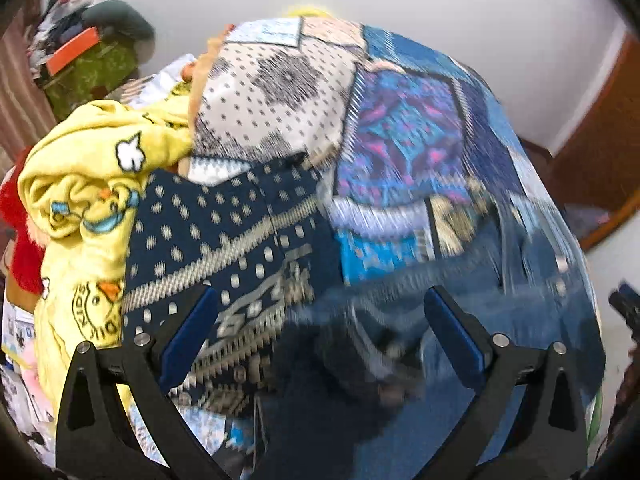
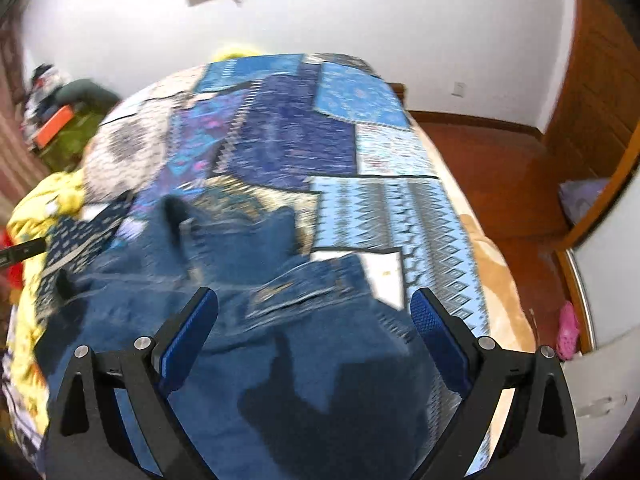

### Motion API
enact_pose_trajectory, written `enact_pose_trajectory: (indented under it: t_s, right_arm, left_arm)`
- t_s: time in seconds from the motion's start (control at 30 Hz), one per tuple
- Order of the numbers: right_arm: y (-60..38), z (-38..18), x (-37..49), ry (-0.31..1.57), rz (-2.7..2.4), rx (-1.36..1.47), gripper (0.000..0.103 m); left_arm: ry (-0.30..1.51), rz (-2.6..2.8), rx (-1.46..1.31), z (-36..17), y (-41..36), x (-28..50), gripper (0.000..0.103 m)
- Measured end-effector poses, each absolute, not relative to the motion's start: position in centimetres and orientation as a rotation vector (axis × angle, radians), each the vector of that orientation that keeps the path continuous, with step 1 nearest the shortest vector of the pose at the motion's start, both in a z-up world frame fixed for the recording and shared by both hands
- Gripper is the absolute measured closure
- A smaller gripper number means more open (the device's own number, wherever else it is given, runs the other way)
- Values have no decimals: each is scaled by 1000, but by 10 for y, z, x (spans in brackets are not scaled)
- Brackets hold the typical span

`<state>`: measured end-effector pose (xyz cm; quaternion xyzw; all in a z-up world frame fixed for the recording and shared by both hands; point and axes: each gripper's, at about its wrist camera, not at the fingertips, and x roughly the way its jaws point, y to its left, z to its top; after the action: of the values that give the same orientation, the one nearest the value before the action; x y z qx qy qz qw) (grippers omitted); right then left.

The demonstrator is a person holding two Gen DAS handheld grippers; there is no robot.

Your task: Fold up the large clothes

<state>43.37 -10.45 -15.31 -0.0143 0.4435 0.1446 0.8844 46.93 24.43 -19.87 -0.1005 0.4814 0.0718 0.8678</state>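
Both grippers are spread wide, nothing gripped: left gripper and right gripper are held above blue jeans lying ahead.

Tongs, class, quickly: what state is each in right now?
Left tongs: open, holding nothing, above the jeans.
Right tongs: open, empty, over the jeans.

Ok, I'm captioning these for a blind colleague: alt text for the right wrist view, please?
The open right gripper hangs over blurred blue jeans lying on a bed with a blue patchwork cover. A yellow blanket is bunched at the left; a wooden floor and white wall lie beyond.
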Motion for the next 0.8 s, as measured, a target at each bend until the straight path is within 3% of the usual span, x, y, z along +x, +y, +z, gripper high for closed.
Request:
enact_pose_trajectory:
  t_s: [0.33,0.63,0.8]
  right_arm:
    - [-48,-179,392,993,470,-143,7]
    - [-36,-182,377,994,477,-113,7]
    - [-22,-187,372,1015,511,-76,7]
  left_arm:
    - [1143,187,118,-255,207,435,0]
    - [1130,406,-92,-278,255,465,0]
    - [1097,383,-150,-262,256,442,0]
